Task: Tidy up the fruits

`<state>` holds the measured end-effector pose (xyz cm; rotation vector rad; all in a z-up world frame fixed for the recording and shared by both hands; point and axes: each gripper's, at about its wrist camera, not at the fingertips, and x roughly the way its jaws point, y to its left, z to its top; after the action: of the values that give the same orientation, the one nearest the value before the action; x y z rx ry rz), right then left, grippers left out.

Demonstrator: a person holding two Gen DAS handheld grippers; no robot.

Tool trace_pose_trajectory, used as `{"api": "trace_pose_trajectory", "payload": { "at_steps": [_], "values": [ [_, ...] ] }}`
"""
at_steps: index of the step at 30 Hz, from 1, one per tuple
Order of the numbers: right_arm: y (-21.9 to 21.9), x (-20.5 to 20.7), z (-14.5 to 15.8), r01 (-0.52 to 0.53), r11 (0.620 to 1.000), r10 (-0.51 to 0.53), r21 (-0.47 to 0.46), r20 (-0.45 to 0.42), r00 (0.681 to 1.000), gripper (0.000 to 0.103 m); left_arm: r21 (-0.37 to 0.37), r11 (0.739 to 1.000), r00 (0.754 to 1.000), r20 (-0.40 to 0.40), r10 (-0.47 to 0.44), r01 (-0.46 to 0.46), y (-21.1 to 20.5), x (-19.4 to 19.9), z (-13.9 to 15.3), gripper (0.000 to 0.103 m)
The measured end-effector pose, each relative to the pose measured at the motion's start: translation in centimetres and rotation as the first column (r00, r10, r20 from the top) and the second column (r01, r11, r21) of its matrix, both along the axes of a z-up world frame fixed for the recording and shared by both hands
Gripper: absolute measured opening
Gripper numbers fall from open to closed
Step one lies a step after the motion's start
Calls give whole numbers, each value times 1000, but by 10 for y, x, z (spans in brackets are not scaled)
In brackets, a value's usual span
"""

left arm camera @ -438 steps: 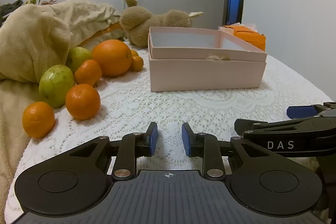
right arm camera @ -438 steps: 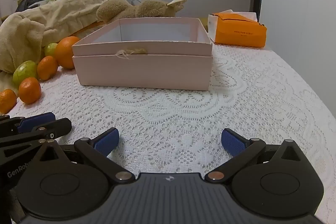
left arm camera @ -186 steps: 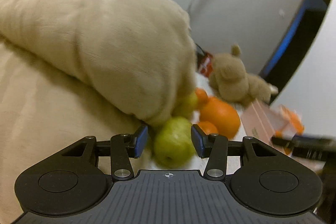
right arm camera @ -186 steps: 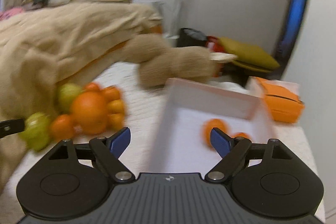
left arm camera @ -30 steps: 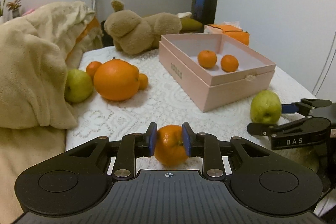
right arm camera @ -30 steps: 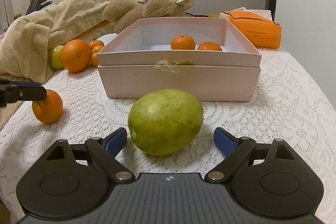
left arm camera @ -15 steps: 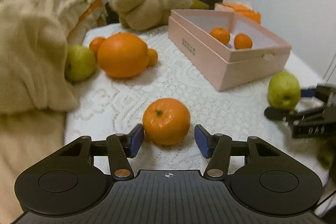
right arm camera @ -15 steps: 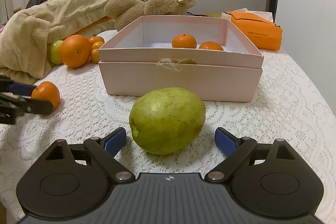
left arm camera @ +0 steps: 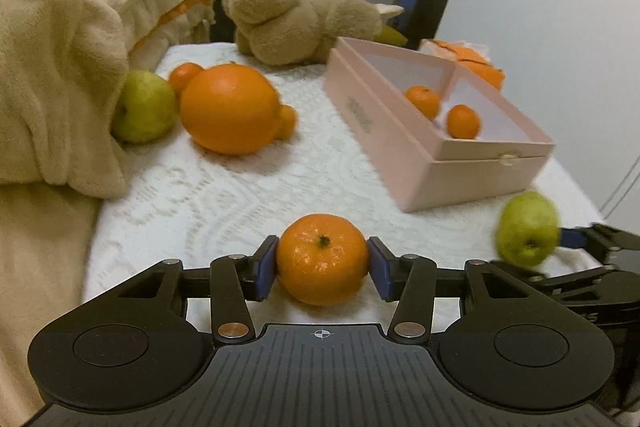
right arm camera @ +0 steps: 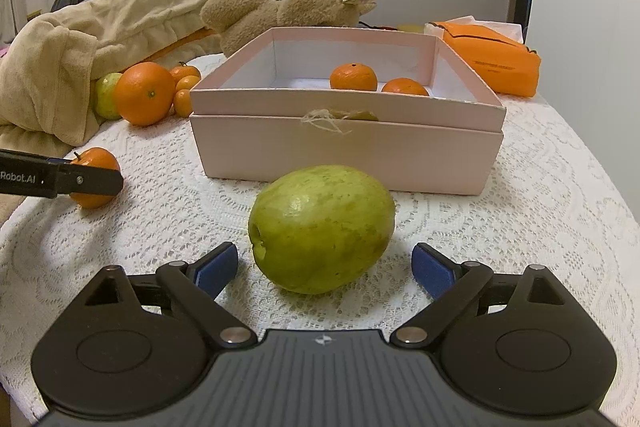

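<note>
My left gripper point(left arm camera: 322, 269) is shut on a mandarin point(left arm camera: 322, 259), its blue pads pressed on both sides; the same mandarin point(right arm camera: 94, 183) shows low over the lace cloth in the right wrist view. My right gripper point(right arm camera: 324, 269) is open, with a green guava point(right arm camera: 322, 229) lying on the cloth between its fingers, not touched. The guava also shows in the left wrist view point(left arm camera: 527, 229). The pink box point(right arm camera: 344, 151) holds two mandarins point(right arm camera: 353, 76) point(right arm camera: 404, 87). A big orange point(left arm camera: 230, 108), a second green fruit point(left arm camera: 144, 111) and small mandarins point(left arm camera: 186, 75) lie at the left.
A beige blanket point(left arm camera: 56, 67) covers the left side. A plush toy point(left arm camera: 288, 23) lies behind the box. An orange packet point(right arm camera: 490, 61) sits at the back right. The white lace cloth point(right arm camera: 540, 211) covers the round table, whose edge curves close on the right.
Half a second ago my left gripper was open around the mandarin; now its pads are closed on it. The right gripper and the guava have barely moved.
</note>
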<state>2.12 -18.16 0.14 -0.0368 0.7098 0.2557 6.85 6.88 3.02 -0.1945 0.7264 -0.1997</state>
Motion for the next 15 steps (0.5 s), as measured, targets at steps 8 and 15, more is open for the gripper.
{"api": "trace_pose_trajectory", "payload": {
  "at_steps": [8, 15],
  "values": [
    [0, 9, 3, -11, 1000, 12, 12, -77, 997, 103, -76, 987, 990, 20, -138, 139, -31, -24, -10, 53],
    [3, 11, 5, -29, 999, 26, -24, -120, 992, 103, -75, 991, 993, 46, -108, 111, -26, -34, -16, 53]
  ]
}}
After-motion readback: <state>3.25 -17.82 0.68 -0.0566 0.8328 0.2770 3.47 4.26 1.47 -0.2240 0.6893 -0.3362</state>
